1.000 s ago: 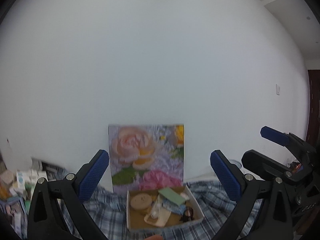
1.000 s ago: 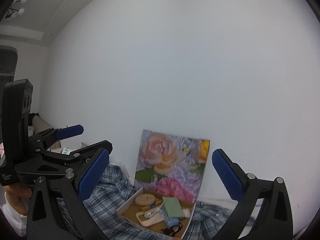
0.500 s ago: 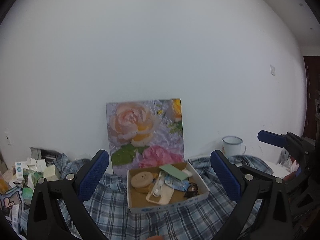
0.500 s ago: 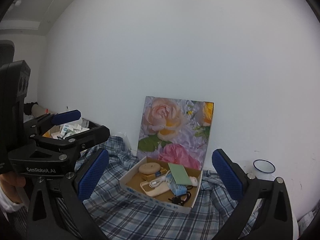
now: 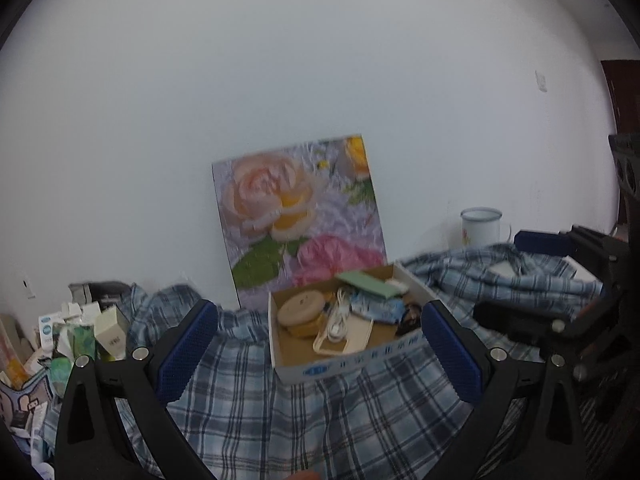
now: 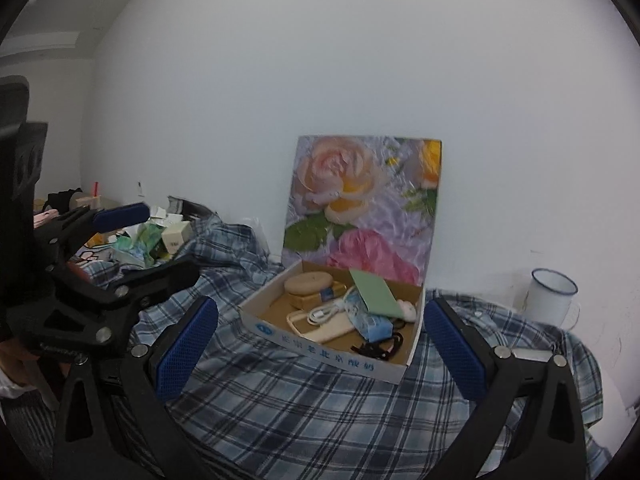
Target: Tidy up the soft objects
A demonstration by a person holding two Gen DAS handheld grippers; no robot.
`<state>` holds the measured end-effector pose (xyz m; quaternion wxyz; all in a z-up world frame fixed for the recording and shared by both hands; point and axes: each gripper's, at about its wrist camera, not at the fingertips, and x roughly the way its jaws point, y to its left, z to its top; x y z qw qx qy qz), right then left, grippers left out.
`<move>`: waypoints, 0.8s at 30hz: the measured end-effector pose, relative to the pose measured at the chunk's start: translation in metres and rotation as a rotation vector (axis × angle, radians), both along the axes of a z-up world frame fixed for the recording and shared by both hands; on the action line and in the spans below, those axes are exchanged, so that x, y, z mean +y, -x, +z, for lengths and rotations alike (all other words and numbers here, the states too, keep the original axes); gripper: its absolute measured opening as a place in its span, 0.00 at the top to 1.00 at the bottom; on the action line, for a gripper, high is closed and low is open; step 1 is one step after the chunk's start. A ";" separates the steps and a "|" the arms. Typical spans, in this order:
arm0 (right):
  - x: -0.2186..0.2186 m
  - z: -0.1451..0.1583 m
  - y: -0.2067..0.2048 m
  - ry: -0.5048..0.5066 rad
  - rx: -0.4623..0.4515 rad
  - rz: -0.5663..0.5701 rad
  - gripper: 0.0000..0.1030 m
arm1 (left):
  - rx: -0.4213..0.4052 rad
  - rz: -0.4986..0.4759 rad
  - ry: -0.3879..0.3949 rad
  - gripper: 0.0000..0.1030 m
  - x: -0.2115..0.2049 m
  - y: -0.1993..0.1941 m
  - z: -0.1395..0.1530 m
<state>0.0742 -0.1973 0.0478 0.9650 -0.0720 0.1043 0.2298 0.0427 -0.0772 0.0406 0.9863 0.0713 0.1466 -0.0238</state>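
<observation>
Left gripper [image 5: 319, 350] hangs level above the plaid shirt [image 5: 312, 408], jaws wide apart, nothing betw. them, aimed at the cardboard box [image 5: 340, 366]. Right gripper [image 6: 320, 350] same pose: jaws spread, empty, over the shirt, box framed betw. its blue pads [image 6: 186, 346]. Each gripper shows in the other's view, left one at the left edge of the right cam, right one at the right edge of the left cam.

Shirt lies rumpled across the surface; box sits on it, holding a round tan disc [image 6: 308, 283], white cable [image 6: 326, 312], green card [image 6: 374, 294], blue pouch [image 6: 370, 322] & black cords [image 6: 378, 348]. Flower picture [image 6: 362, 208] leans on the wall just behind the box.

Left cam only: pile of small cartons [image 5: 80, 330] seen close. Right cam only: a bit of a hand [image 6: 14, 364] under the left gripper, and the mug [image 6: 550, 296] seen whole by the wall.
</observation>
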 end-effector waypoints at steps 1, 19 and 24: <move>0.000 -0.003 -0.004 0.000 0.009 -0.007 0.00 | 0.008 0.000 0.002 0.00 0.000 -0.002 -0.003; 0.007 -0.054 -0.044 0.081 0.189 -0.029 0.00 | 0.290 -0.014 0.049 0.00 0.003 -0.051 -0.068; 0.008 -0.059 -0.051 0.095 0.231 -0.027 0.00 | 0.308 -0.015 0.046 0.00 0.003 -0.053 -0.070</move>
